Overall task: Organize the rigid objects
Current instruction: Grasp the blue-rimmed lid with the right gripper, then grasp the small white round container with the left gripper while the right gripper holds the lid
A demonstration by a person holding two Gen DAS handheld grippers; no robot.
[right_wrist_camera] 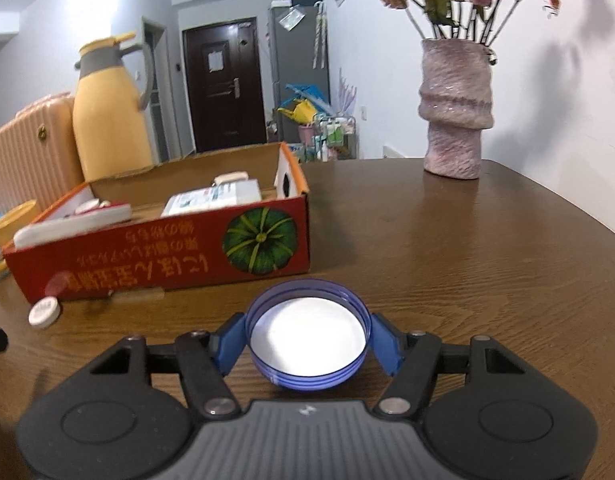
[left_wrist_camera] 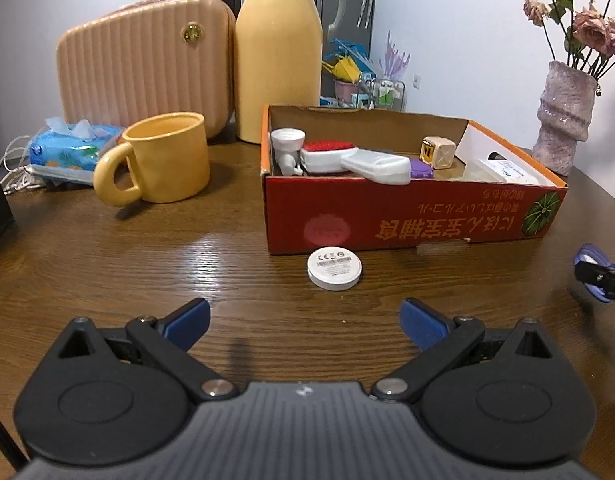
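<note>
- Pads of the right gripper [right_wrist_camera: 305,344] press both sides of a blue plastic lid with white liner [right_wrist_camera: 307,340], open side up, just above the brown wooden table [right_wrist_camera: 467,260].
- Left gripper [left_wrist_camera: 305,322] gapes empty; the small white round puck [left_wrist_camera: 334,267] lies just ahead, slightly right.
- Beyond both stands the red cardboard box [right_wrist_camera: 167,256], ahead-left of the lid.

The left gripper [left_wrist_camera: 305,322] has its jaws wide apart, with nothing between the blue pads [left_wrist_camera: 189,320]. Directly ahead of the jaws, a white round disc [left_wrist_camera: 334,267] lies flat on the wooden table [left_wrist_camera: 147,264]. Just beyond the disc stands the red cardboard box [left_wrist_camera: 387,220], which holds several small items. Ahead and left of the jaws stands a yellow mug [left_wrist_camera: 167,164].
</note>
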